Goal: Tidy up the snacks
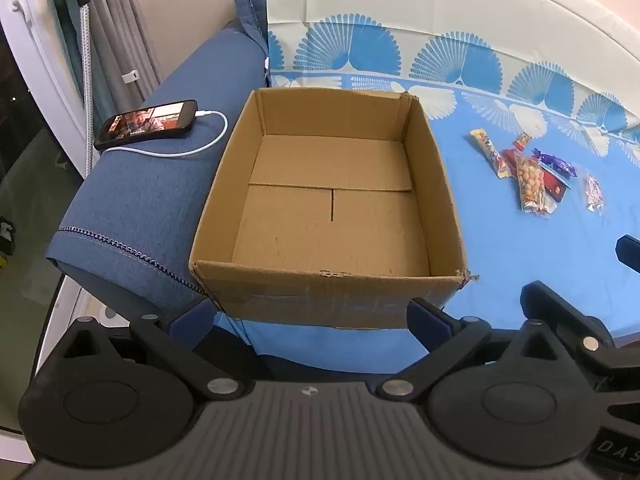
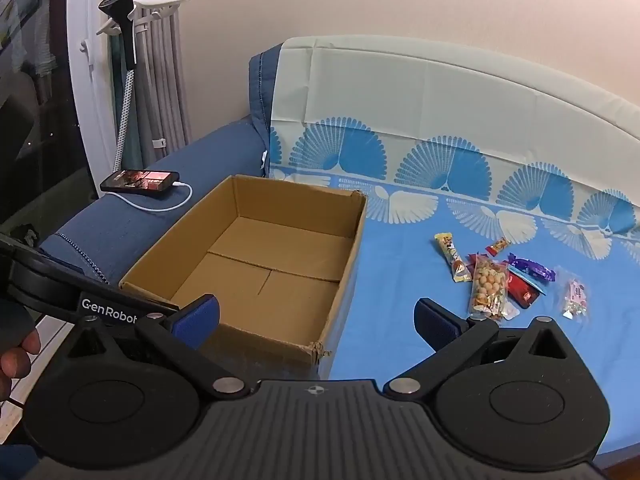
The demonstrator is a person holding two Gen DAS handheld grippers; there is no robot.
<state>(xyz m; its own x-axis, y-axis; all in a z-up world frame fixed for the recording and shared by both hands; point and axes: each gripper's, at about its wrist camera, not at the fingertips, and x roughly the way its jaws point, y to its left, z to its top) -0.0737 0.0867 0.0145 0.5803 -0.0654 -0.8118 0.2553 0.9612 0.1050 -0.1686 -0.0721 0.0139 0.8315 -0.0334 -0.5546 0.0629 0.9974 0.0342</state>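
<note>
An open, empty cardboard box [image 1: 328, 272] [image 2: 336, 292] sits on the blue sheet at the left of the bed. A small pile of snacks lies to its right: a clear peanut bag [image 1: 530, 184] [image 2: 488, 288], a yellow bar [image 1: 486, 148] [image 2: 450, 254], a red packet [image 2: 522, 288], a purple wrapper [image 1: 558, 162] [image 2: 532, 267] and a clear candy bag [image 1: 594, 192] [image 2: 576, 294]. My left gripper [image 1: 310, 320] is open in front of the box's near wall. My right gripper [image 2: 318, 316] is open over the box's near right corner, short of the snacks.
A phone [image 1: 146, 122] [image 2: 140, 182] on a white charging cable lies on the blue armrest [image 1: 152, 200] left of the box. A curtain and a steamer stand [image 2: 124, 8] are at the far left. The left gripper's body [image 2: 60, 280] shows in the right wrist view.
</note>
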